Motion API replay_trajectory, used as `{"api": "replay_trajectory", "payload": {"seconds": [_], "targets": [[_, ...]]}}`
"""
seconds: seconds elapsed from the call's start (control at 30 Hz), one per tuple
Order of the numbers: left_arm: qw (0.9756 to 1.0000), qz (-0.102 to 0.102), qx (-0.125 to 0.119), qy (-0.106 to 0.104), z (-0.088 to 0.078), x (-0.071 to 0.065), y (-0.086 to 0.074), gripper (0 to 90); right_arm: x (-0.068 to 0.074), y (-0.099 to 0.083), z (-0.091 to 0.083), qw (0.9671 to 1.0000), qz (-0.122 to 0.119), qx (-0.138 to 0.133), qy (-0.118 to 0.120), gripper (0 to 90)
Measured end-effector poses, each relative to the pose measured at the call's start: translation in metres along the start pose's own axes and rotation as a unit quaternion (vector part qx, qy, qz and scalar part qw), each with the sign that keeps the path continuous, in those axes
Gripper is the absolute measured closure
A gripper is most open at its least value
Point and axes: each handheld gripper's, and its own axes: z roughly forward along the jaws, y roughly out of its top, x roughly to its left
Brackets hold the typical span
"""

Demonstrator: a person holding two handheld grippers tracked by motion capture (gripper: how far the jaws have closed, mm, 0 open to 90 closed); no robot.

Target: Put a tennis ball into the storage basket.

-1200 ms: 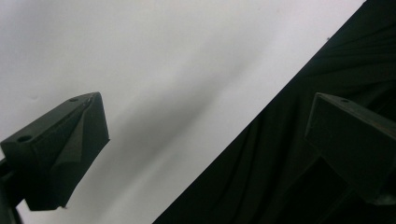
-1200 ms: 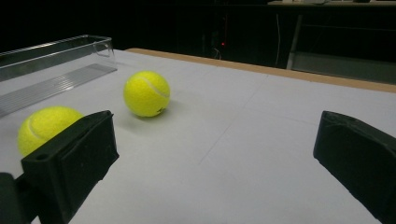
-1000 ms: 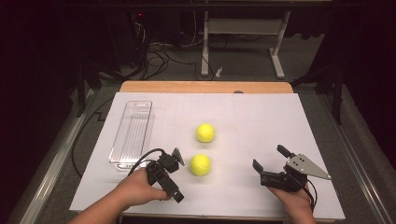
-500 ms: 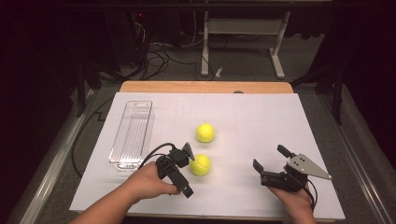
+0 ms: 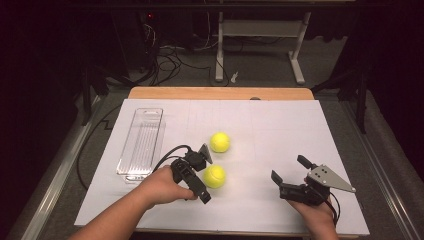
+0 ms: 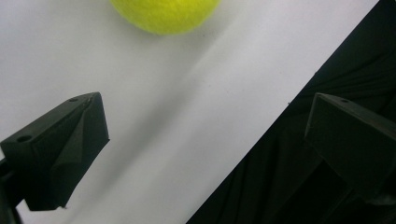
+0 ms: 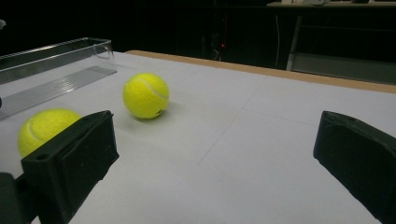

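White paper covers the table (image 5: 260,120), with a clear tray (image 5: 141,142) at its left edge. Both balls lie right of the tray, none inside it, so the work has barely begun. The left gripper (image 5: 202,159), jaws wide and empty, hangs just beside the near ball (image 5: 214,176); the far ball (image 5: 220,142) sits beyond. The right gripper (image 5: 290,176), well right of the tray, also gapes empty.

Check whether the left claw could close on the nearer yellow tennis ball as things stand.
Probably yes. The left claw is open right beside the nearer yellow tennis ball, with bare white table cover between them. The other yellow tennis ball sits apart, farther back.
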Motion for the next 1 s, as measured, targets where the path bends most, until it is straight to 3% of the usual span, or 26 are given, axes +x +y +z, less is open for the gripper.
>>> {"api": "replay_trajectory", "payload": {"seconds": [0.57, 1.0], "targets": [[0.9999, -0.002, -0.012, 0.003, -0.007, 0.004, 0.026, 0.7, -0.001, 0.000, -0.001, 1.0000, 0.003, -0.001, -0.001, 0.2], [0.9998, -0.011, -0.014, 0.009, 0.004, 0.010, 0.044, 0.7, -0.001, -0.001, 0.000, 1.0000, 0.002, 0.001, 0.000, 0.2]]}}
